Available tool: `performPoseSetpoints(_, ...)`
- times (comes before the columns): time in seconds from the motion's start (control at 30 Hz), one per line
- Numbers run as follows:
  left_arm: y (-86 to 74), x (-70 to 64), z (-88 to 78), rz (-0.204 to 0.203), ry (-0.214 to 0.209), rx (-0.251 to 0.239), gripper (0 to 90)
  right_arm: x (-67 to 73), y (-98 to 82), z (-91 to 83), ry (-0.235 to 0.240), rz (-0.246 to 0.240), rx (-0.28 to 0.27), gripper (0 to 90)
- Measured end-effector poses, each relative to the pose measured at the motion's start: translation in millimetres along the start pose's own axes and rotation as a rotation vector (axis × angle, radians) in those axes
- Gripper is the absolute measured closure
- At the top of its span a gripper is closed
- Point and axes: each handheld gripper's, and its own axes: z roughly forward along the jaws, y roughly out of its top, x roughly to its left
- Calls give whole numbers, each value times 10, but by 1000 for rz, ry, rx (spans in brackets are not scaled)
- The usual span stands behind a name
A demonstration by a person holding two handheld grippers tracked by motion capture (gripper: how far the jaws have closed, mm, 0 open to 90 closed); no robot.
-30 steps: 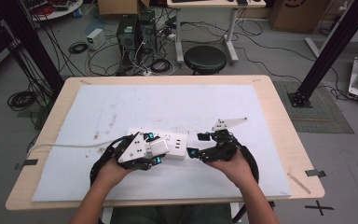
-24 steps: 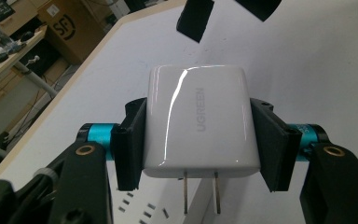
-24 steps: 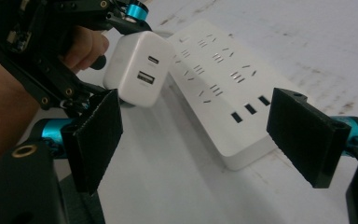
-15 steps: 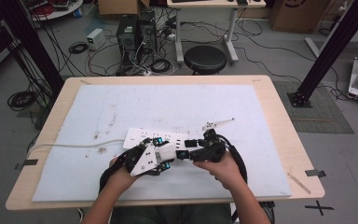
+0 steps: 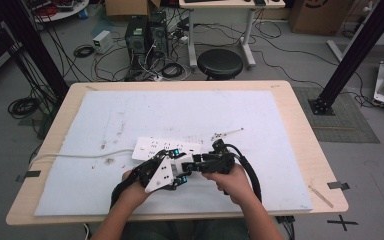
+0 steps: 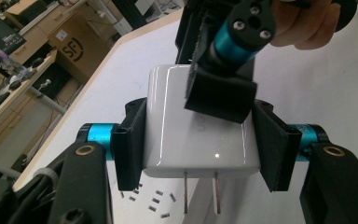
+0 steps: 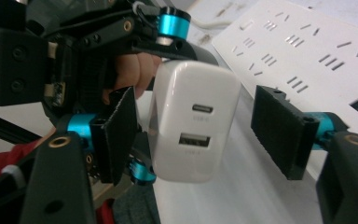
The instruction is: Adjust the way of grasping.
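Left claw (image 6: 200,140) clamped on white charger (image 6: 198,126), held above power strip (image 5: 165,147), prongs down. Right claw (image 7: 200,135) just been closing round it, pads not touching yet. Glossy, hard, light, probably slippery; I'd grab flat sides.

White USB charger (image 6: 198,135); prongs toward power strip (image 7: 307,42).
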Motion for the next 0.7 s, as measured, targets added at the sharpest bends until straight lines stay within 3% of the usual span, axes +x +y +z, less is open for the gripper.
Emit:
performPoseSetpoints(0.2,16,-5,14,1,1,-4,425,-15,-5,-6,53,16,-21,450)
performPoseSetpoints(0.5,39,-6,27,5,3,-10,425,-29,-14,4,74,15,-21,552)
performPoseSetpoints(0.7,54,-21,45,34,10,-3,421,-47,-17,-19,86,37,-18,612)
